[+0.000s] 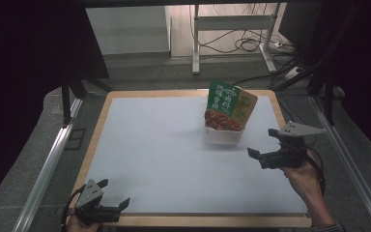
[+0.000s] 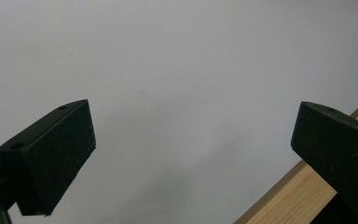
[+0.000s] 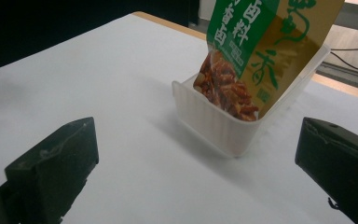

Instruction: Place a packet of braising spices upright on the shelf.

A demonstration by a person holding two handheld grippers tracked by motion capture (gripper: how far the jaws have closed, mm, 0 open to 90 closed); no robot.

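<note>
1. Snack packet (image 1: 231,107), green and yellow, propped upright and tilted in a white translucent plastic bin (image 1: 223,135) on the far right part of the counter (image 1: 164,154).
2. Right gripper (image 1: 263,143) near the bin's right-front side, apart from it, jaws spread wide, empty.
3. From the right gripper view: bin (image 3: 223,126) and packet (image 3: 247,56) ahead between the jaws, not touched.
4. Left gripper (image 1: 112,193) at the counter's near left corner, well apart from the bin, jaws wide, empty.
</note>
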